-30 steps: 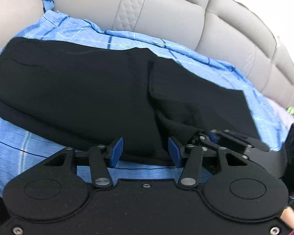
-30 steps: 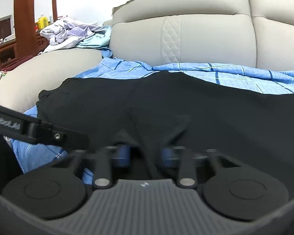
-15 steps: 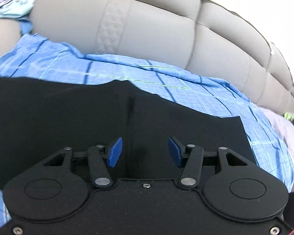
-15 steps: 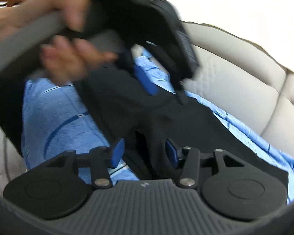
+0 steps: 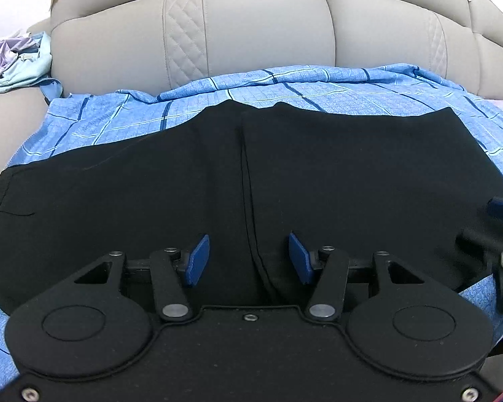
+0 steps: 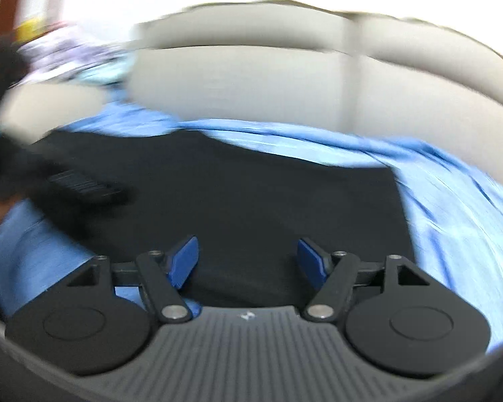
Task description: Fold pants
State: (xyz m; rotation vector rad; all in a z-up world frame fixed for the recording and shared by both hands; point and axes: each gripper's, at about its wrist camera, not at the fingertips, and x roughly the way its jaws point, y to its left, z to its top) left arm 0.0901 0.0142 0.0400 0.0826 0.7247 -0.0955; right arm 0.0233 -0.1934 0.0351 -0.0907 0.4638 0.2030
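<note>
Black pants (image 5: pixel 285 181) lie spread flat on a blue checked sheet (image 5: pixel 285 87) over the sofa seat, with a seam or fold line running down the middle. My left gripper (image 5: pixel 248 259) is open and empty just above the near edge of the pants, astride that line. In the blurred right wrist view the pants (image 6: pixel 251 201) fill the middle. My right gripper (image 6: pixel 248 259) is open and empty above their near edge. The right gripper also shows blurred at the right edge of the left wrist view (image 5: pixel 499 244).
The beige sofa backrest (image 5: pixel 251 33) rises behind the sheet. A pile of loose clothes (image 5: pixel 13 63) lies on the left armrest. The left gripper body and hand show blurred at the left of the right wrist view (image 6: pixel 33 181).
Both grippers have swung to face the sofa back squarely. The bunched fold near the right gripper is gone and the pants lie flatter. The right gripper has moved fast to the right.
</note>
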